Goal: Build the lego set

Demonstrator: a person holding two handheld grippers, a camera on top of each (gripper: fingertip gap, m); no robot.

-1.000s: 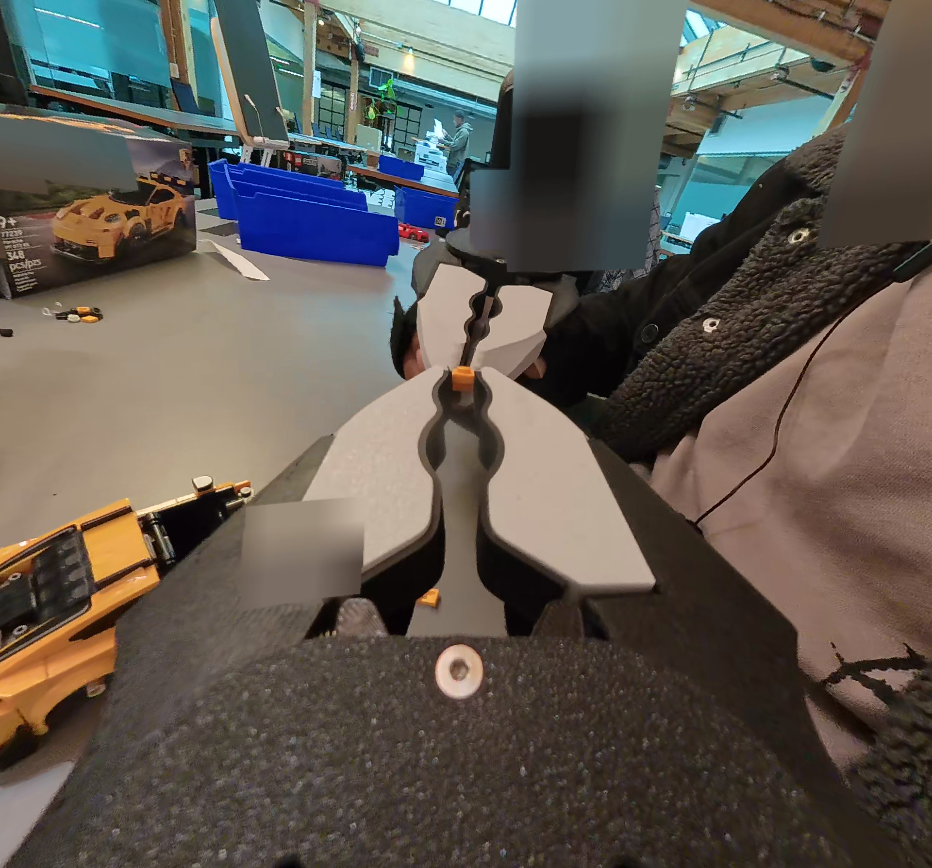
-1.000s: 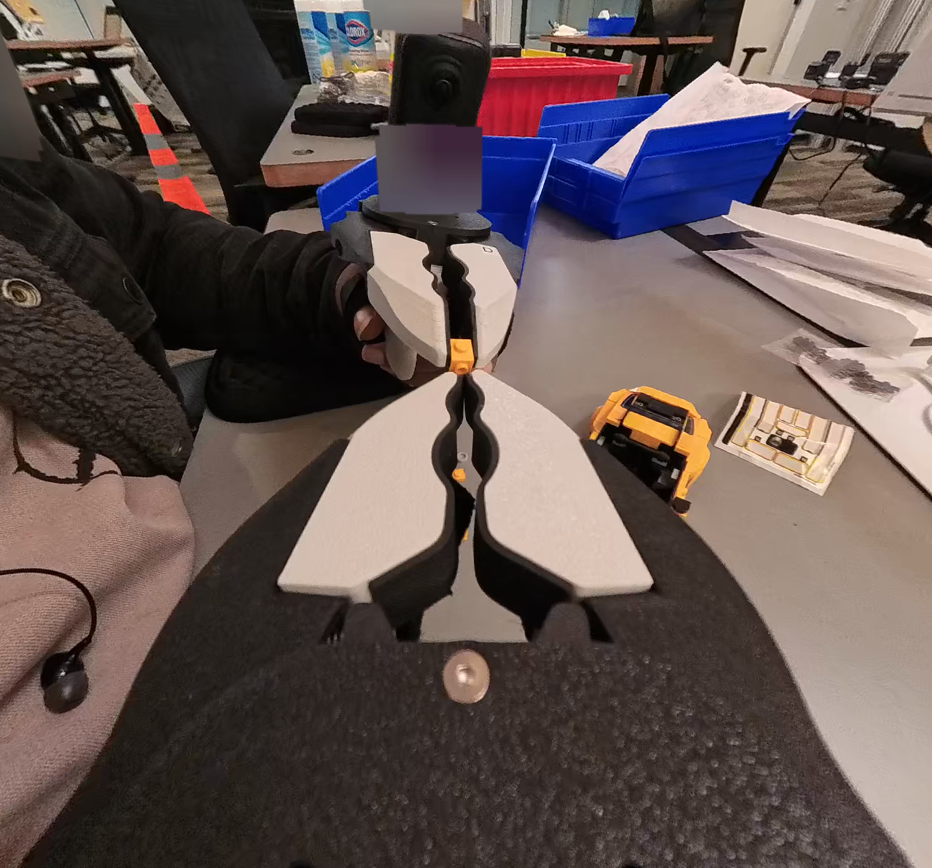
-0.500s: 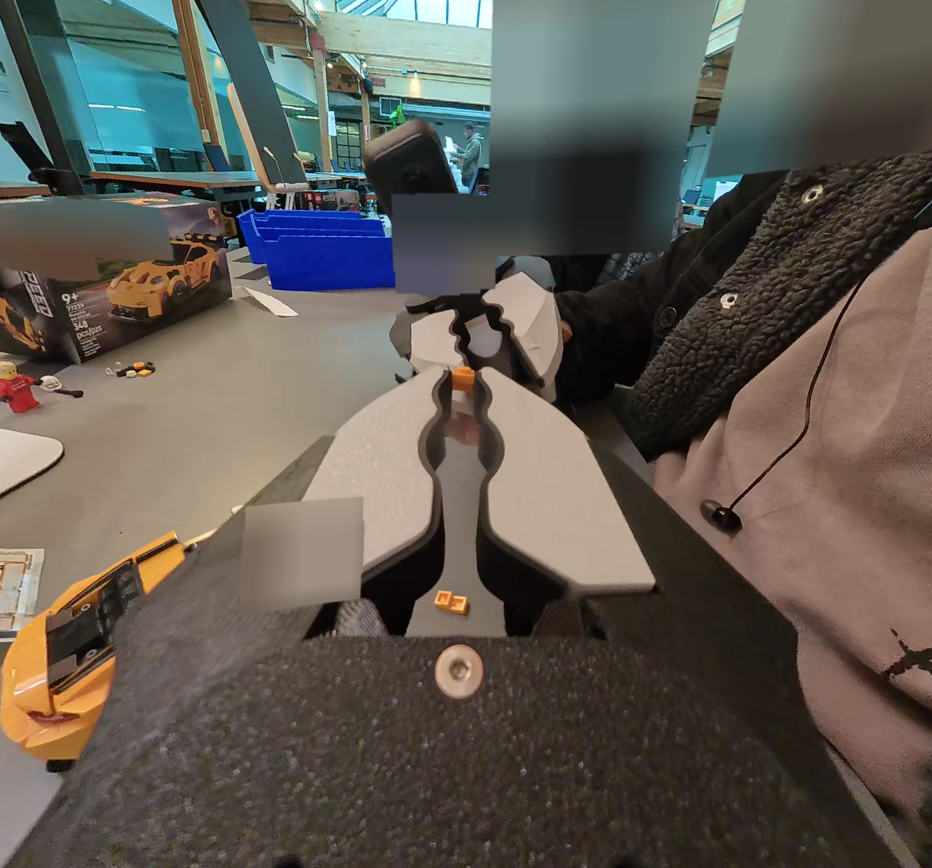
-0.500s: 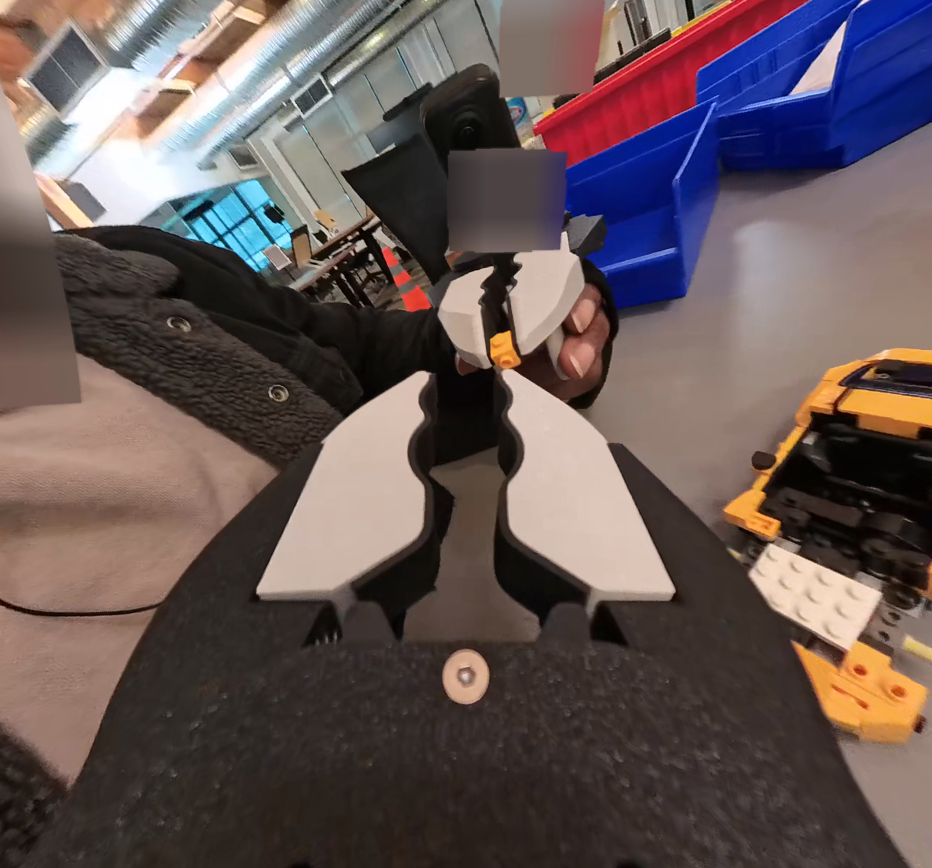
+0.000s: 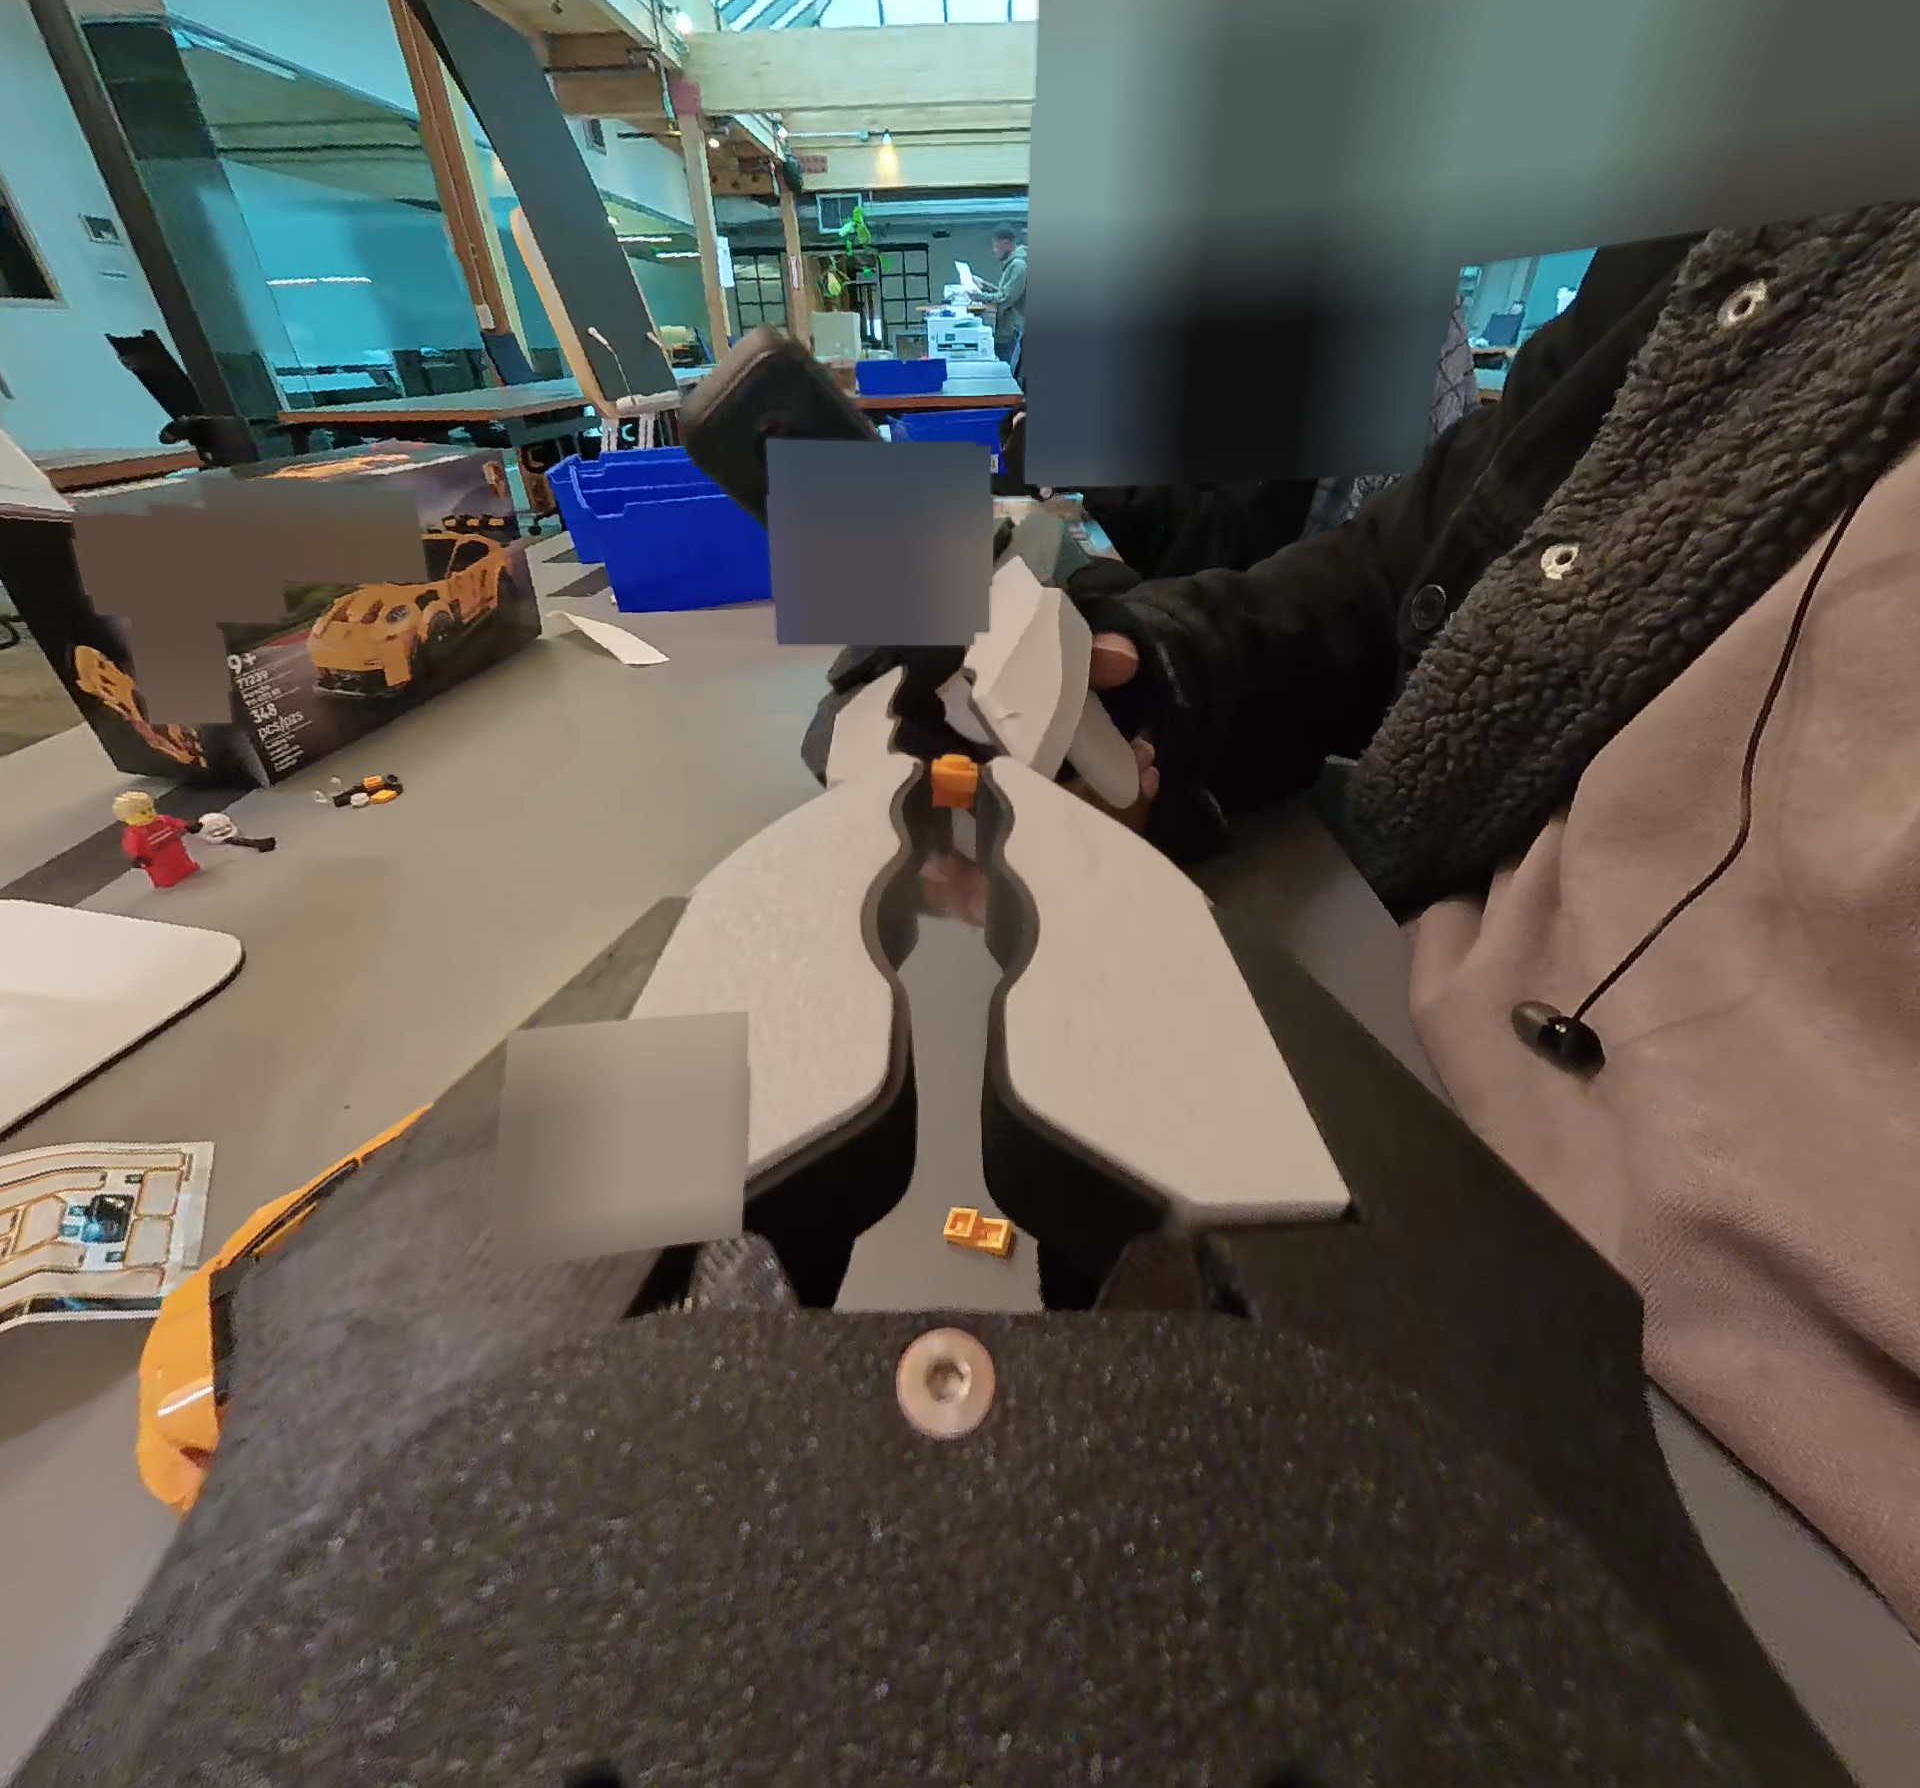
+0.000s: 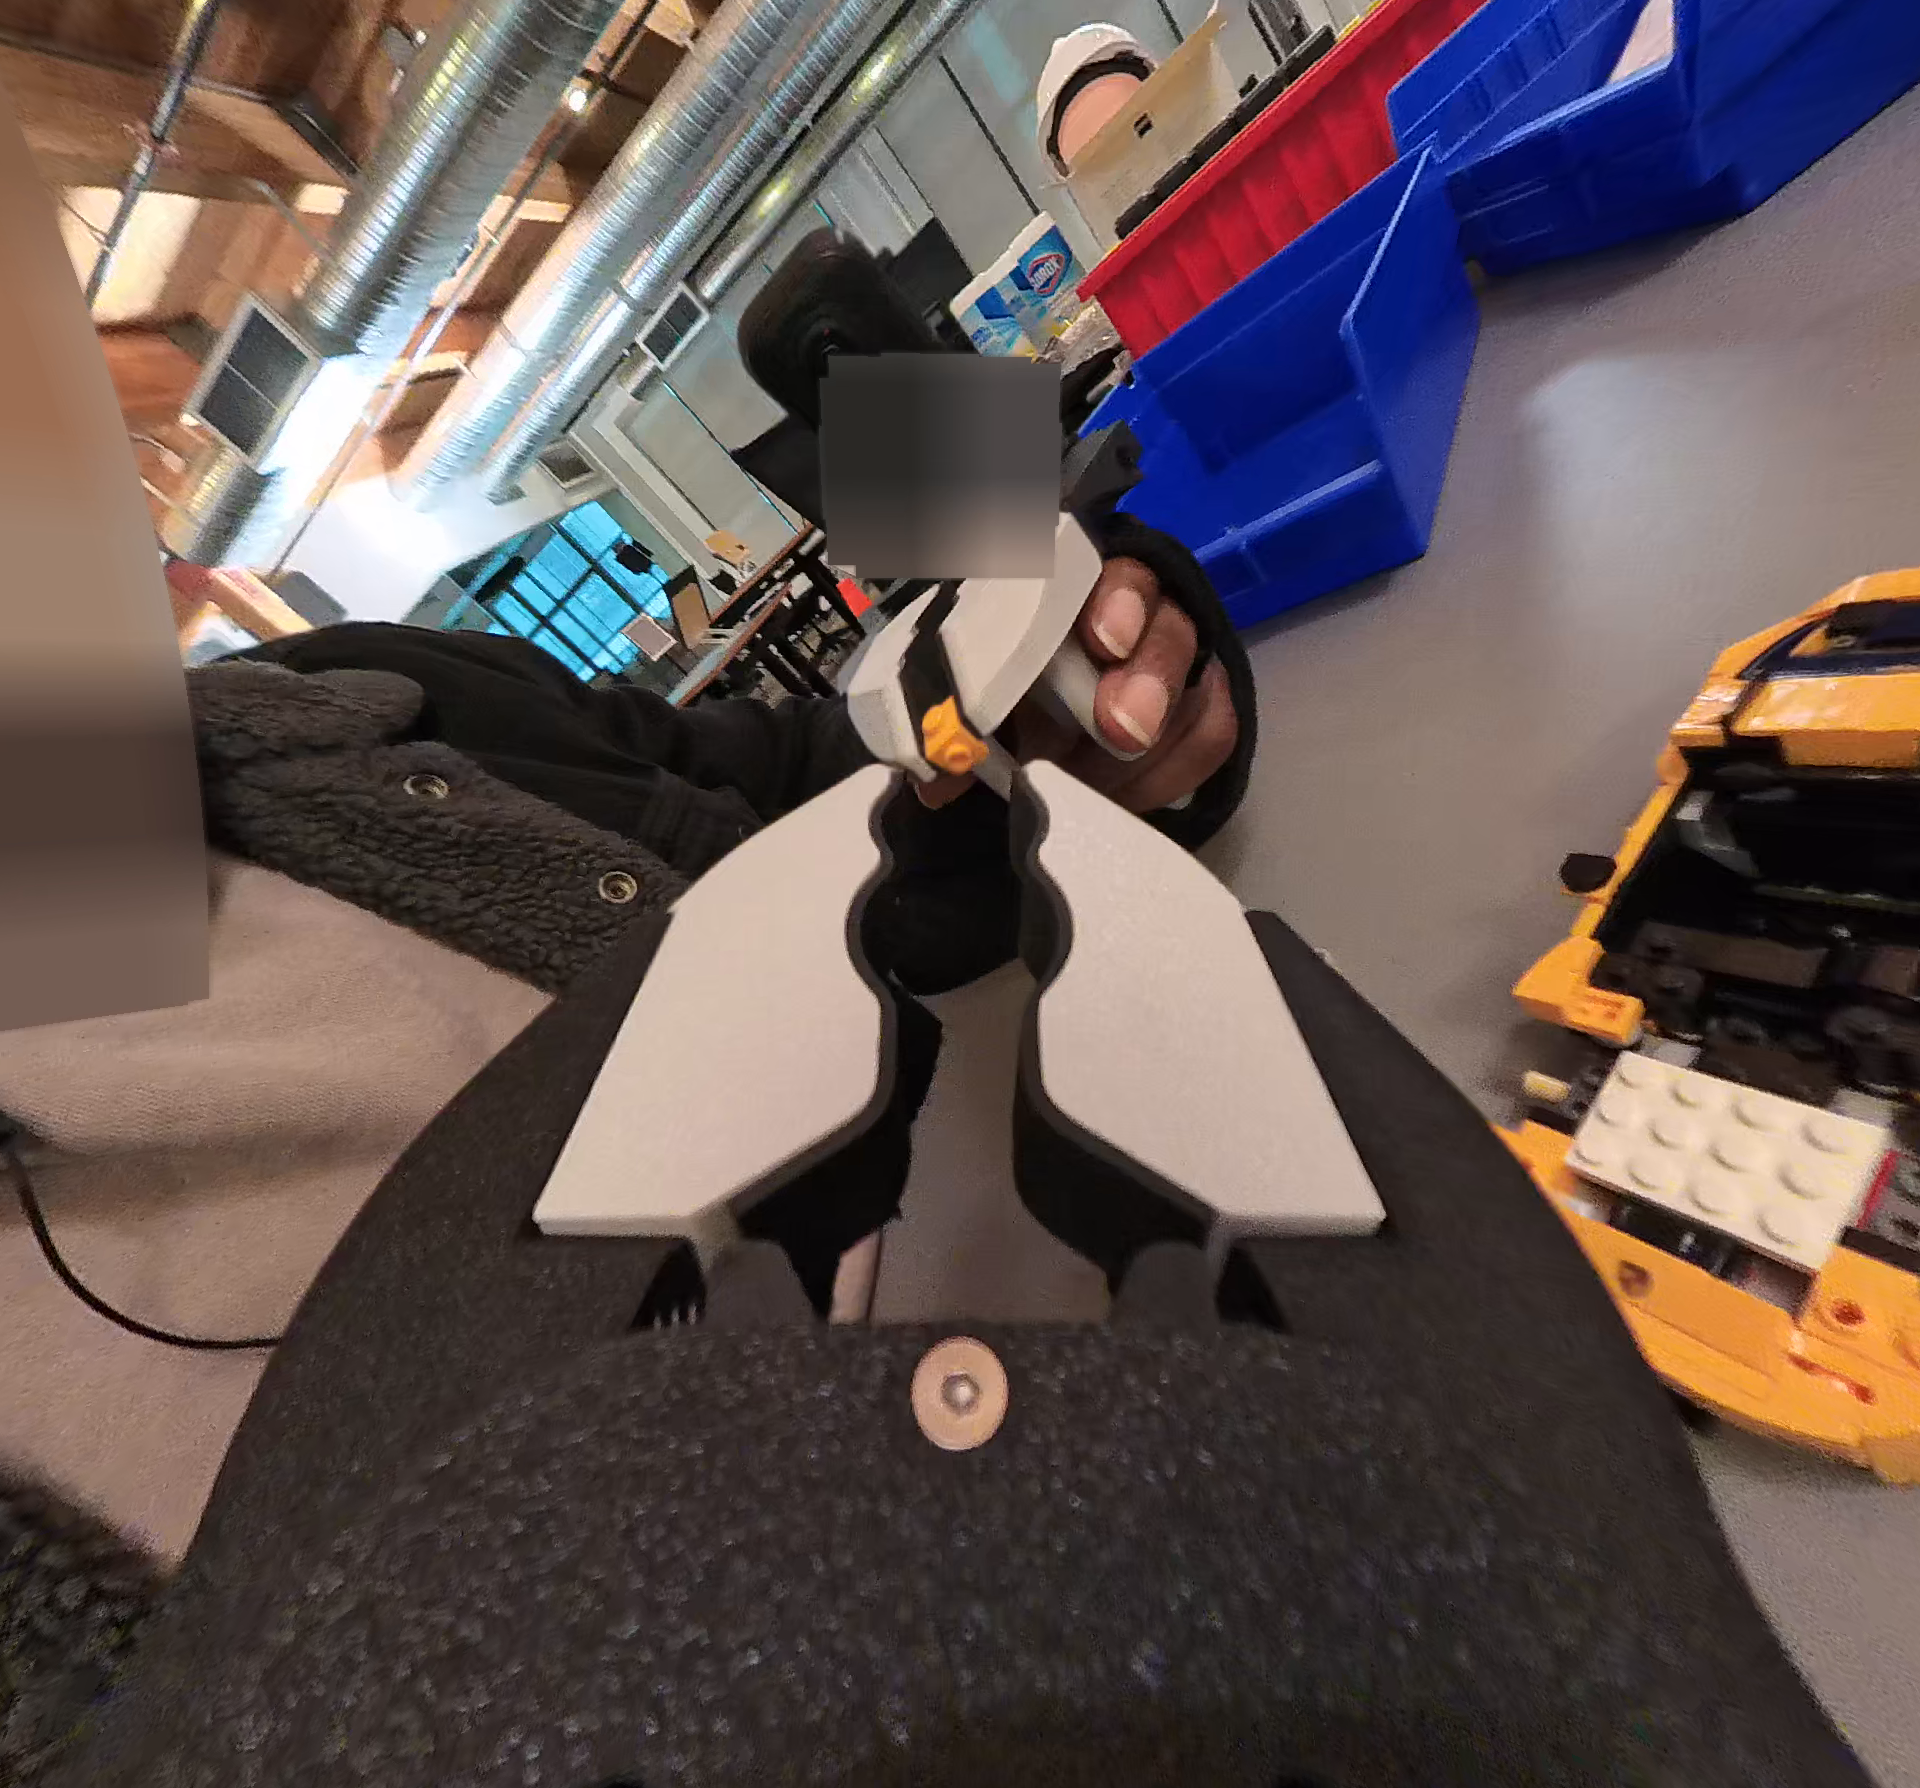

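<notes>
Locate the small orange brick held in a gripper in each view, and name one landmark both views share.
Left wrist view: small orange brick just above centre, pinched at the left gripper tips.
Right wrist view: same brick at centre, in the far gripper.
Shared landmark: the orange car model on the table.

The grey worktop (image 5: 468, 907) carries the set's box (image 5: 291, 616) at ten o'clock, a red minifigure (image 5: 156, 839) at nine, blue bins (image 5: 665, 533) at eleven, a sticker sheet (image 5: 94, 1219) and the orange car (image 6: 1745, 1032) at eight.
</notes>
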